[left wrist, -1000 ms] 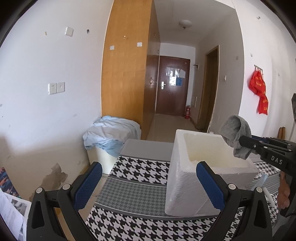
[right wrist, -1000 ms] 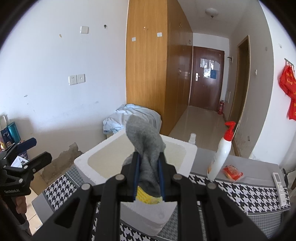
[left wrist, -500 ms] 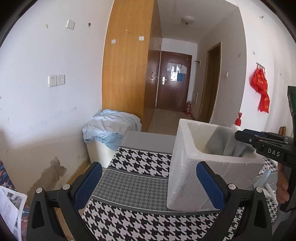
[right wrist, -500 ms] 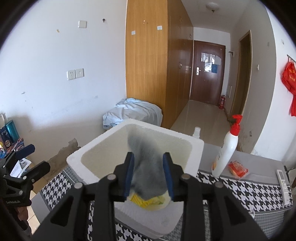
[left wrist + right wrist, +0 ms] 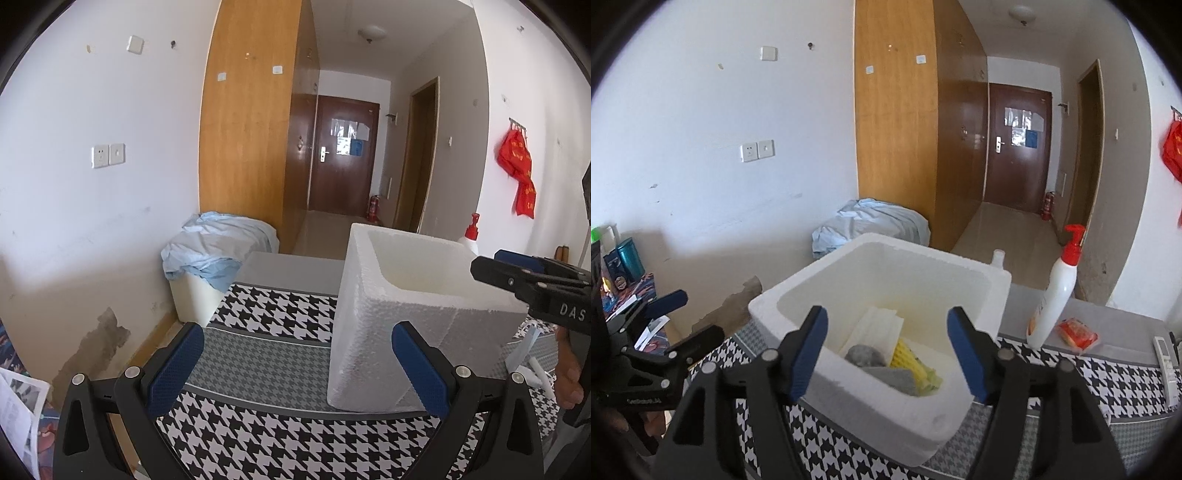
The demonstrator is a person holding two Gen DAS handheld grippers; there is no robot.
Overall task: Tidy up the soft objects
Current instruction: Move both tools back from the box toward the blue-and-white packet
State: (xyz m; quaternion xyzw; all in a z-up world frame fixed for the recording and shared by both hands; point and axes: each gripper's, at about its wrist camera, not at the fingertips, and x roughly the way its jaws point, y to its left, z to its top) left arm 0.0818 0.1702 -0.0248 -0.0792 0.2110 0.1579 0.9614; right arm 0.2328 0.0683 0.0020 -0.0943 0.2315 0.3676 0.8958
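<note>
- Right wrist view, far left: shelf clutter is cut by the frame edge and too small to name; the left gripper [image 5: 683, 314] shows only side-on here.
- Left wrist view, bottom: the left gripper [image 5: 295, 362] stands spread wide, its ribbed blue pads [image 5: 173, 369] holding nothing, over the houndstooth cloth [image 5: 266, 439].
- Centre: the foam box [image 5: 882, 417] is white, pebbly and thick-walled; from the left wrist view its contents are hidden by the wall.
- Right wrist view, lower centre: the grey sock [image 5: 882, 365] lies crumpled in the box's near corner, partly behind the rim, beside a yellow ribbed thing [image 5: 905, 356] and a white folded sheet [image 5: 875, 328], both hard to identify.
- The right gripper [image 5: 890, 354] has just been opening; its jaws are parted above the box, nothing between the pads.
- Right: a smooth white pump bottle [image 5: 1052, 295] with a red top stands upright; an orange packet [image 5: 1076, 332] lies just beside it; a remote [image 5: 1165, 356] is cut off at the edge.
</note>
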